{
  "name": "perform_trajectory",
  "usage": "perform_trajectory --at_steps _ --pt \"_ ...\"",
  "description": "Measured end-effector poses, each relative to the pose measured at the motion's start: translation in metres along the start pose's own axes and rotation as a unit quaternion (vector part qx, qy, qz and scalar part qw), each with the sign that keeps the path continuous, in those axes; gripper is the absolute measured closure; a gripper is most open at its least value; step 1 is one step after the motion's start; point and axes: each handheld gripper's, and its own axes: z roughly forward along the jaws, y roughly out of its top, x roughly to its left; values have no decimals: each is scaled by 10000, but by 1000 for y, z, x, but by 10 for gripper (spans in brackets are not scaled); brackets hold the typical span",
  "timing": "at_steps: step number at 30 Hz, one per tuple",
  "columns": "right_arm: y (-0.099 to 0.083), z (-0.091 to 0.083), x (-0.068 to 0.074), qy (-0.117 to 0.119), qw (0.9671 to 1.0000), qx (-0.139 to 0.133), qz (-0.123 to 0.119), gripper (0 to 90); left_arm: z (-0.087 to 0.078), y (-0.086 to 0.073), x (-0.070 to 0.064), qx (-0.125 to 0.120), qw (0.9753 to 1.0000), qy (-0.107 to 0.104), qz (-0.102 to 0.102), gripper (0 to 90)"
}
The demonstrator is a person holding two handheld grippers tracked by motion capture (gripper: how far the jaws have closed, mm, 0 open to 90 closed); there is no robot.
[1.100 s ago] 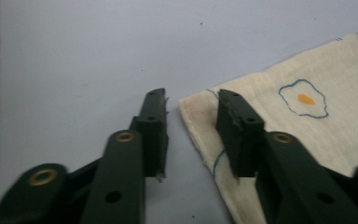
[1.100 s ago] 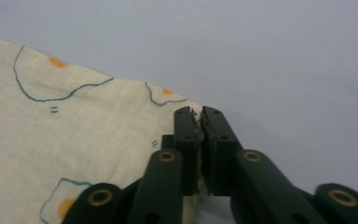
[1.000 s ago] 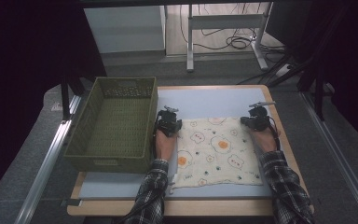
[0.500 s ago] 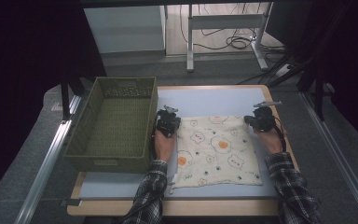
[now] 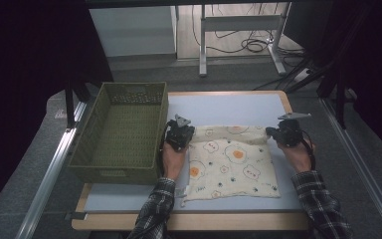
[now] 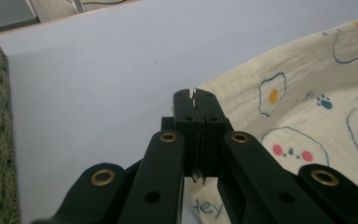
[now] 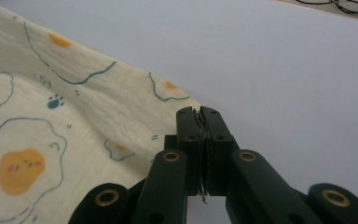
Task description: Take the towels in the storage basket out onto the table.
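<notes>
A cream cloth (image 5: pixel 231 164) printed with fried eggs lies spread on the pale blue table (image 5: pixel 229 107). My left gripper (image 5: pixel 183 128) sits at the cloth's far left corner. In the left gripper view its jaws (image 6: pixel 195 95) are shut on the edge of the cloth (image 6: pixel 307 102). My right gripper (image 5: pixel 280 131) is at the far right corner. There too the gripper (image 7: pixel 199 114) is shut, with a corner of the cloth (image 7: pixel 51 116) pinched in it. The far edge runs taut between the two, slightly raised.
A green woven basket (image 5: pixel 114 172) stands empty on the left side of the table, right beside my left hand. Bare table lies beyond the cloth, up to the far wooden edge (image 5: pixel 219 92). Metal rails run along both sides on the floor.
Both grippers have drawn slightly toward the person with the cloth's far corners. The right one has also shifted a little to the right, stretching the far edge.
</notes>
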Motion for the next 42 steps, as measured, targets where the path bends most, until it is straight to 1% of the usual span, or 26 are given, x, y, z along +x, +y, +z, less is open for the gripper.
perform_trajectory --at_steps 2,7,9,11,12,17,18,21,23,24,29,30,32,36,39,40,42 --pt "-5 -5 0 44 10000 -28 12 876 -4 -1 -4 -14 10000 -16 73 890" --pt "-18 -16 3 70 10000 -10 -51 876 -11 -6 -15 -4 9994 -75 330 890" --pt "-23 -21 4 94 9999 0 -54 876 -15 -9 -18 -46 9991 -183 378 889" --pt "-26 -24 6 103 9999 -17 -56 876 -17 -10 -18 -61 9990 -217 385 889" --pt "-30 -29 7 135 9999 -41 -49 877 -21 -13 -19 -69 9989 -254 388 889" --pt "-40 -39 13 228 9997 -81 -28 877 -27 -20 -24 -59 9985 -356 403 889" --pt "-42 -41 14 241 9997 -96 -36 877 -30 -24 -27 -35 9982 -415 439 889" --pt "-48 -46 17 282 9995 -122 -19 877 -34 -31 -32 -89 9970 -617 449 889" --pt "-52 -49 20 308 9995 -112 -25 877 -37 -36 -34 -87 9966 -665 481 889" --pt "-55 -51 21 320 9994 -128 -29 877 -39 -39 -35 -91 9963 -718 464 889" --pt "-64 -61 26 367 9992 -166 -45 877 -48 -52 -38 -80 9957 -815 442 889" --pt "-64 -61 26 367 9992 -166 -45 877 -48 -52 -38 -80 9957 -815 442 889" --pt "-69 -66 29 390 9991 -165 -74 877 -53 -60 -43 -131 9949 -908 428 889" --pt "-76 -74 34 405 9989 -150 -154 877 -60 -69 -49 -192 9941 -971 448 889" --pt "-79 -81 38 434 9988 -176 -167 877 -68 -75 -53 -251 9937 -967 508 889" --pt "-80 -84 39 438 9987 -177 -189 877 -68 -75 -53 -251 9937 -967 508 889" --pt "-82 -88 42 462 9985 -189 -206 877 -78 -80 -58 -318 9934 -951 553 889"
